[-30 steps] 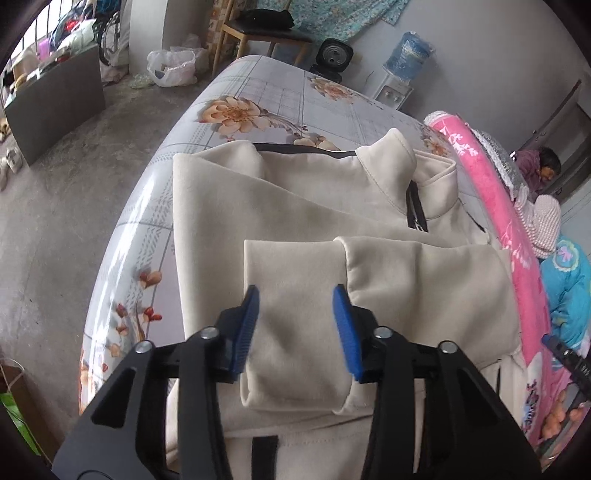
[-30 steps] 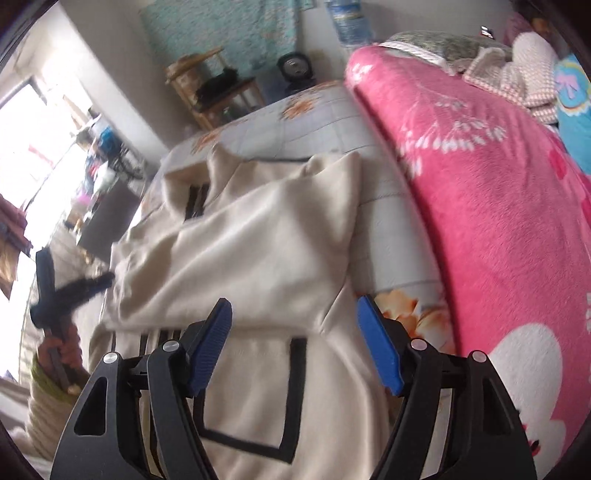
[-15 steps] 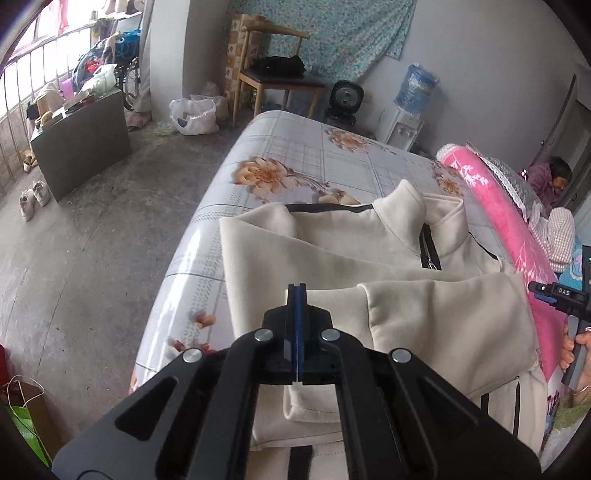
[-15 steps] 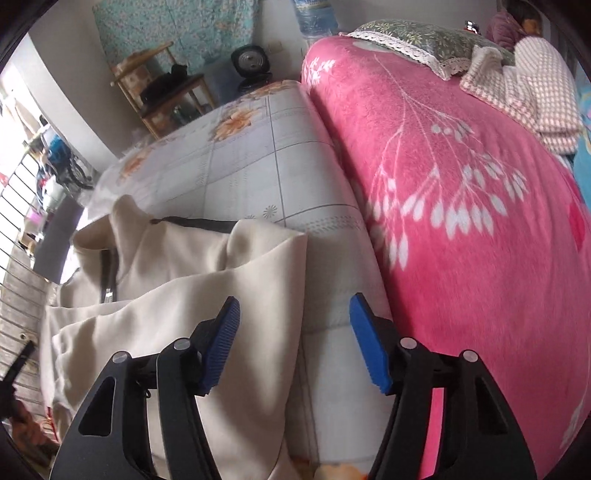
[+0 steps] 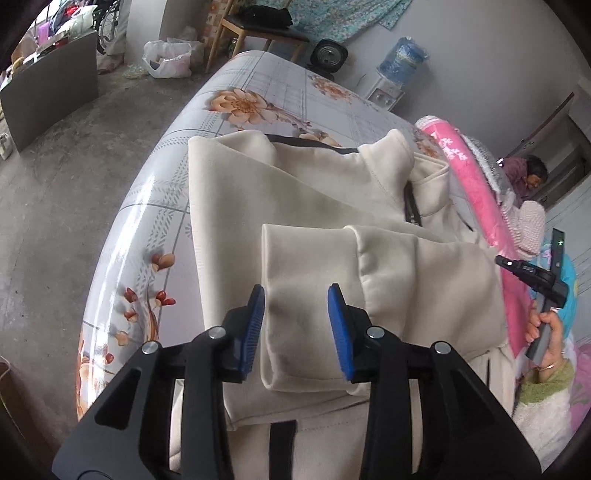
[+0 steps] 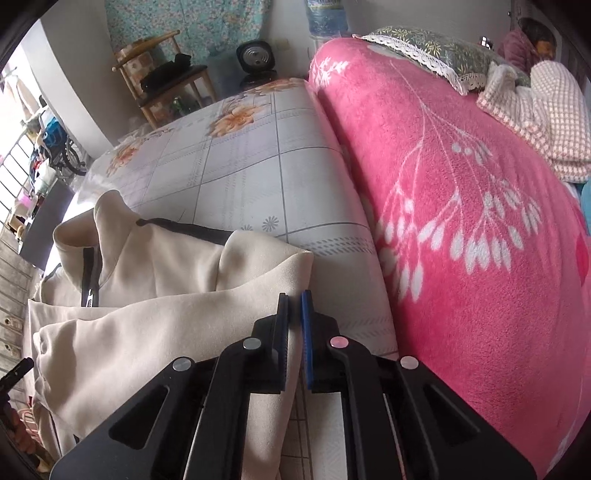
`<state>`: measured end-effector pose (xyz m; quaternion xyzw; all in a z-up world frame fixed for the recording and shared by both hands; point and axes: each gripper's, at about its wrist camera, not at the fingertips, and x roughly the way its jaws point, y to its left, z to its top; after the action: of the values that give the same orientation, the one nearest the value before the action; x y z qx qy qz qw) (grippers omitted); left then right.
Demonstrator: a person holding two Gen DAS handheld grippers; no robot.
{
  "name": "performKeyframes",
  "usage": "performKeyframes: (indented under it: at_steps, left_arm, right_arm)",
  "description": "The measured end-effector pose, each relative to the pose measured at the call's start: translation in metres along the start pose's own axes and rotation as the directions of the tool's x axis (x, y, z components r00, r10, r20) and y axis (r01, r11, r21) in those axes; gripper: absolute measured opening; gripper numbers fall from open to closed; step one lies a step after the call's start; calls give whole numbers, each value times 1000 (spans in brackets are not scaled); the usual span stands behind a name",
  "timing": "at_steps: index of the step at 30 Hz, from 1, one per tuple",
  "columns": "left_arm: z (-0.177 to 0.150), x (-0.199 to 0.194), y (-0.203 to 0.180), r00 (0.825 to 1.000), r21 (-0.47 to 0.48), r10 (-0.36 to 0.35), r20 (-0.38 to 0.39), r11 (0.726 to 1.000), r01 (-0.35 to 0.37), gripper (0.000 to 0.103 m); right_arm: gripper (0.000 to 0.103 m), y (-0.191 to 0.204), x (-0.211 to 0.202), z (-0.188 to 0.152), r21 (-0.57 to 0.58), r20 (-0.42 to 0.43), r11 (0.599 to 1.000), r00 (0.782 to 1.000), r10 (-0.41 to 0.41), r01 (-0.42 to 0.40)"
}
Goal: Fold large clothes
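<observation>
jacket (image 5: 303,206): cream fleece, sleeves folded | left tongs (image 5: 297,325) apart over cuff | right tongs (image 6: 294,332) pinching its edge

Pink blanket (image 6: 461,206), wooden chair (image 5: 255,27), water dispenser (image 5: 397,70), small fan (image 6: 256,59), white plastic bag (image 5: 168,59)

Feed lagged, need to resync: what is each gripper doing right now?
Left gripper: open, fingers either side of the folded sleeve cuff, gripping nothing.
Right gripper: closed on the cream jacket edge.
</observation>
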<state>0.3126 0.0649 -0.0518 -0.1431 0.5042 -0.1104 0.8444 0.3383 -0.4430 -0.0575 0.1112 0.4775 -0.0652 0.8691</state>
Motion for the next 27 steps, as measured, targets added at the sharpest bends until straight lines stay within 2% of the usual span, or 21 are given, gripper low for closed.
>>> performKeyframes:
  at_steps: [1, 4, 5, 6, 7, 9, 12, 13, 15, 17, 20, 22, 25, 27]
  left_arm:
    - [1, 6, -3, 999, 10, 41, 1, 999, -41, 33]
    - [3, 17, -7, 996, 20, 92, 8, 996, -92, 30]
    - [2, 18, -10, 994, 33, 102, 23, 994, -103, 26]
    - [2, 20, -14, 994, 49, 110, 24, 993, -111, 11]
    - [2, 22, -16, 992, 59, 122, 27, 991, -124, 5]
    - [2, 15, -19, 991, 75, 124, 53, 989, -128, 3]
    - [7, -21, -25, 982, 85, 118, 150, 988, -132, 3]
    - [9, -30, -24, 980, 79, 113, 163, 989, -127, 3]
    - [12, -35, -15, 978, 59, 135, 161, 988, -146, 3]
    - [11, -22, 1, 977, 28, 179, 112, 983, -184, 3]
    - [2, -6, 17, 982, -5, 179, 65, 984, -179, 3]
    - [-2, -5, 17, 981, -1, 181, 75, 983, -181, 5]
    - [-1, -13, 16, 981, -4, 171, 93, 985, -171, 7]
    - [-1, -26, 12, 978, 3, 163, 133, 986, -165, 9]
  right_arm:
    - [7, 0, 2, 0, -4, -1, 1000, 1000, -8, 8]
    - [7, -1, 4, -1, -6, 2, 1000, 1000, -14, 14]
    - [7, -1, 4, -1, -4, 5, 1000, 1000, -14, 14]
    - [6, -2, 4, -1, -2, 7, 1000, 1000, -14, 14]
    - [6, -2, 4, -1, -2, 9, 1000, 1000, -13, 13]
    - [6, -3, 0, -2, -3, 22, 1000, 1000, -17, 17]
    - [6, -1, -12, -2, -12, 64, 1000, 998, -28, 28]
    - [5, 1, -16, -2, -24, 83, 998, 995, -52, 54]
    - [4, 1, -18, 1, -41, 102, 995, 991, -85, 90]
    - [4, -3, -16, 3, -26, 94, 996, 992, -78, 81]
    - [4, -9, -13, 3, -12, 84, 997, 994, -77, 78]
    - [4, -9, -18, 1, -8, 92, 999, 994, -52, 53]
    - [6, 7, -37, -6, -79, 129, 996, 991, -21, 31]
    - [15, 23, -52, -17, -149, 142, 989, 990, 20, 2]
